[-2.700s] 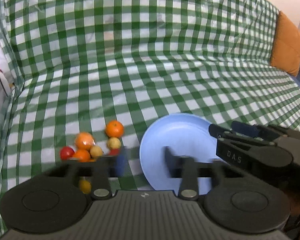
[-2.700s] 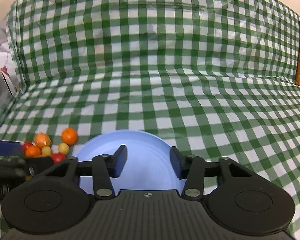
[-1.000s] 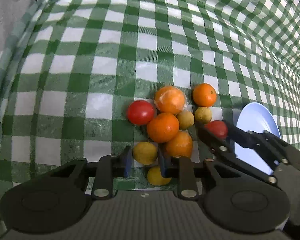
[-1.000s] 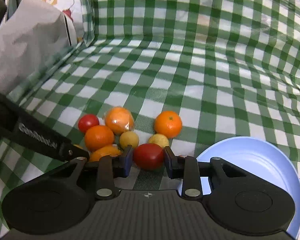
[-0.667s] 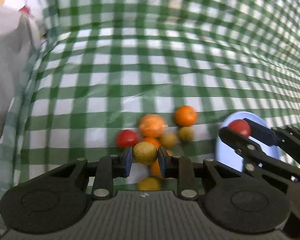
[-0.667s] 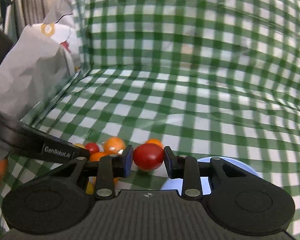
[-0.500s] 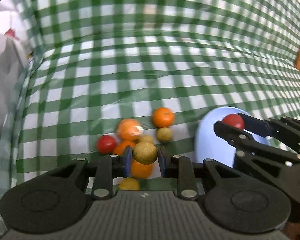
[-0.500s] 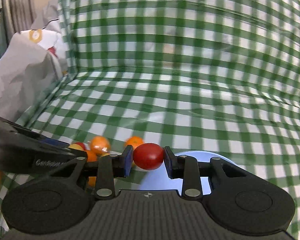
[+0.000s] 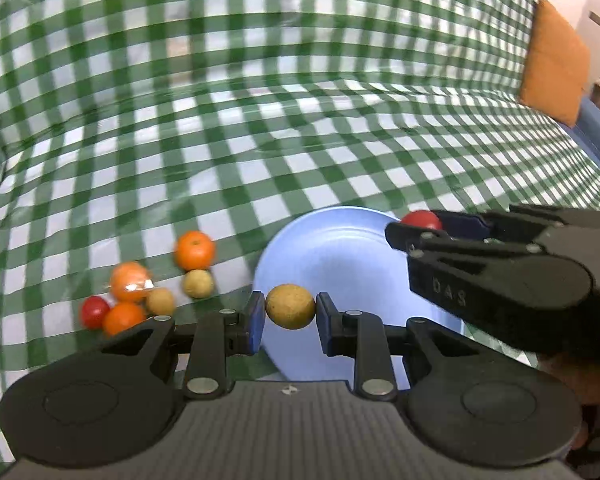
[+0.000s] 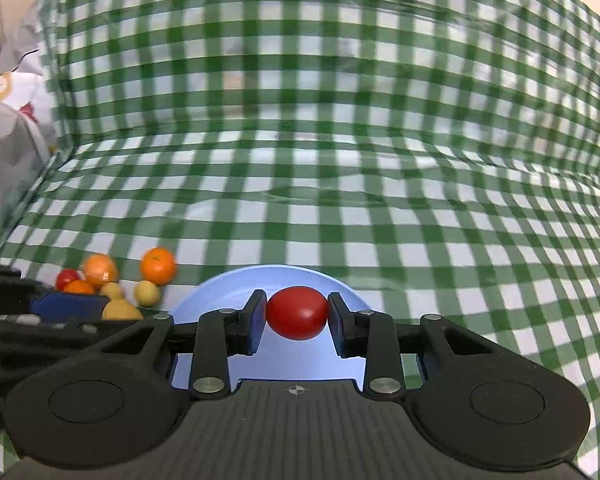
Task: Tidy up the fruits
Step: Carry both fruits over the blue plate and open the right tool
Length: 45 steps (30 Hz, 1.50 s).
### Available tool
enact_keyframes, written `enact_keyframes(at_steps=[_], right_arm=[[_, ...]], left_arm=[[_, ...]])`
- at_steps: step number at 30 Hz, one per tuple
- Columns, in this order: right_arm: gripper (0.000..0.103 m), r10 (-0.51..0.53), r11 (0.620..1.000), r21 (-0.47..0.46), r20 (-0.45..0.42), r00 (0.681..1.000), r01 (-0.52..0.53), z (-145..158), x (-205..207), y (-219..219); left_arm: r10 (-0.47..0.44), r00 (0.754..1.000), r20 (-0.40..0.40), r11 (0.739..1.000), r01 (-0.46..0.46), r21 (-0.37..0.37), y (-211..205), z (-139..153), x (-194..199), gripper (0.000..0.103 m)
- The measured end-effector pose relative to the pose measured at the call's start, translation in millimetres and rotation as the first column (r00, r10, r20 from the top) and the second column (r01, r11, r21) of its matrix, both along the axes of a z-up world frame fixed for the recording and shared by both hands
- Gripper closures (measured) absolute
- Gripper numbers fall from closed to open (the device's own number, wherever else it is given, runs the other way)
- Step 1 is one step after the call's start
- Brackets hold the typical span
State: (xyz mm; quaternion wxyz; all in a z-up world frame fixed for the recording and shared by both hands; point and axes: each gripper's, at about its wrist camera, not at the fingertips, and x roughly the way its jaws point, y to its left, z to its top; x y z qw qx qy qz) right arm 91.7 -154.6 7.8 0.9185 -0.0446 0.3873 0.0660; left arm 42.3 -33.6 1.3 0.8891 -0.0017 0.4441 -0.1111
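Note:
My left gripper (image 9: 290, 307) is shut on a small yellow-brown fruit (image 9: 290, 306), held over the left rim of the light blue plate (image 9: 352, 256). My right gripper (image 10: 297, 313) is shut on a red tomato (image 10: 297, 313) above the same plate (image 10: 220, 292). In the left wrist view that right gripper (image 9: 432, 224) reaches in from the right over the plate's far side, with the tomato (image 9: 420, 219) at its tip. A small pile of fruit lies left of the plate: oranges (image 9: 194, 250), another red tomato (image 9: 93, 312) and yellow-brown fruits (image 9: 198, 283).
A green and white checked cloth (image 9: 300, 120) covers the surface and rises behind it. An orange cushion (image 9: 556, 60) sits at the far right. A grey and white bag (image 10: 4, 128) stands at the left edge.
Both grippers have lifted their fruits from the pile and carried them right, over the blue plate. The views have pulled back and the pile is now off to the left.

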Motion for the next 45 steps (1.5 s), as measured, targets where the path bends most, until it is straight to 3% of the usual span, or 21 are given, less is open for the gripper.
enact_keyframes(at_steps=[17, 45], right_arm=[[0.069, -0.040, 0.999, -0.008, -0.012, 0.999, 0.040, -5.1, 0.4, -21.5], [0.069, -0.066, 0.998, -0.018, -0.032, 0.997, 0.066, -12.7, 6.6, -25.8]], left_arm=[[-0.081, 0.997, 0.000, 0.997, 0.081, 0.012, -35.8, -10.7, 0.5, 0.073], [-0.113, 0.993, 0.022, 0.994, 0.113, 0.010, -46.1, -10.0, 2.1, 0.073]])
